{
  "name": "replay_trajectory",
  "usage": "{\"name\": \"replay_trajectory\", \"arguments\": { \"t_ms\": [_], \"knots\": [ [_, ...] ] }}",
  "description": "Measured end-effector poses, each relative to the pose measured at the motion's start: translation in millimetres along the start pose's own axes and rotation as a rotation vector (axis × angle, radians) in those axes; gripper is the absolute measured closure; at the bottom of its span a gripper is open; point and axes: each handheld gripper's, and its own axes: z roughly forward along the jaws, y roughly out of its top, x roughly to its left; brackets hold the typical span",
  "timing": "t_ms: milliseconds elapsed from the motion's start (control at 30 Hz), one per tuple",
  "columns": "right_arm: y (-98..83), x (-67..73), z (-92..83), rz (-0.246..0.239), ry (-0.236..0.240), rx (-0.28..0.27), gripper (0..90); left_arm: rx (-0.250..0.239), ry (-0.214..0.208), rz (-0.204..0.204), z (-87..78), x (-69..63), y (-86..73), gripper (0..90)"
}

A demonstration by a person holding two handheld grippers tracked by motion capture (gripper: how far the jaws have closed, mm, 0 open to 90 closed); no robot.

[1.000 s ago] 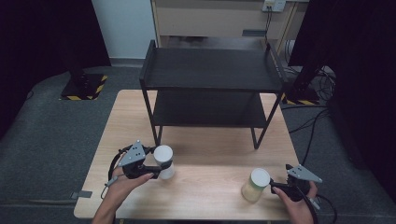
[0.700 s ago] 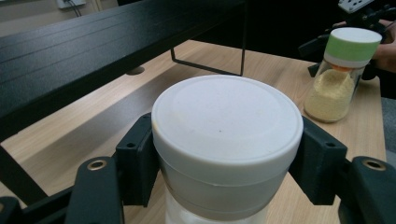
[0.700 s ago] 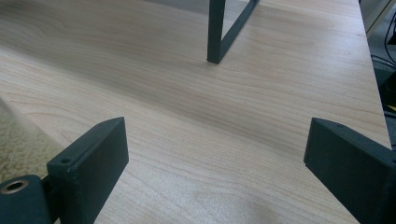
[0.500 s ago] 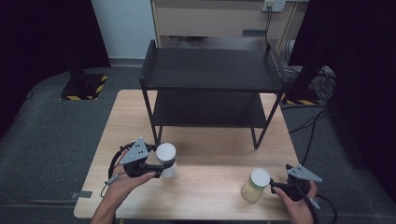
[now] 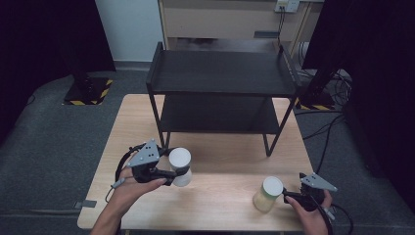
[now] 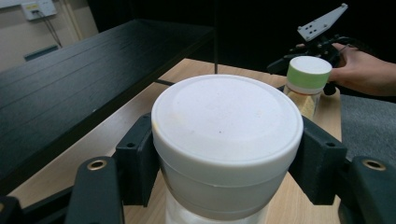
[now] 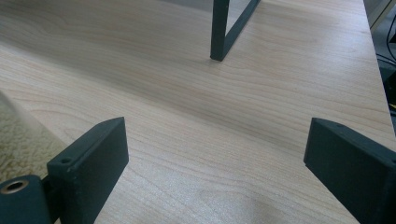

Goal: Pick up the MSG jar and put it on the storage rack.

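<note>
- Left gripper (image 5: 177, 172): clamped on the white-lidded jar (image 5: 180, 166), one black jaw pressed against each side just under the lid.
- Same grip in the left gripper view: white-lidded jar (image 6: 227, 140) wedged between both jaws, upright, broad white lid level and facing up.
- White-lidded jar: in front of the black shelf rack (image 5: 222, 73), near its front left leg, over the wooden table (image 5: 220, 161); not possible to tell whether its base touches the tabletop.
- Left hand (image 5: 128, 188): wrapped around the gripper body, in front of the rack and to its left side, grey three-cornered plate on top.
- Right gripper (image 5: 285, 195): jaws spread wide, nothing between them but bare tabletop, as seen in the right gripper view.
- Green-lidded jar (image 5: 268, 194): upright on the table, in front of the rack's right front leg and well clear of it, just beside the right gripper's jaws rather than between them.
- Same jar seen across the table in the left gripper view (image 6: 307, 84): pale green band around a white top, yellowish contents below, right hand (image 6: 364, 70) behind it.
- Two jars: well apart, both on the near side of the rack.
- Rack leg (image 7: 228, 29): standing on the table ahead of the right gripper's open jaws.
</note>
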Motion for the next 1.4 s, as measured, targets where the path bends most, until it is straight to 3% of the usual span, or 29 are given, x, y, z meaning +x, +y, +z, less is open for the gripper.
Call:
{"name": "replay_trajectory", "arguments": {
  "t_ms": [500,867,1400],
  "knots": [
    [0.1,0.4,0.4,-0.001,0.003,0.002,6.9,0.016,-0.039,0.038,3.4,10.4,33.2,32.5],
    [0.1,1.4,0.5,-0.009,0.000,0.005,6.9,-0.004,-0.078,0.057,0.2,14.4,62.8,32.5],
    [0.5,1.8,0.0,-0.010,-0.002,0.004,7.0,-0.027,-0.107,0.037,-6.8,26.9,89.8,32.5]
  ]
}}
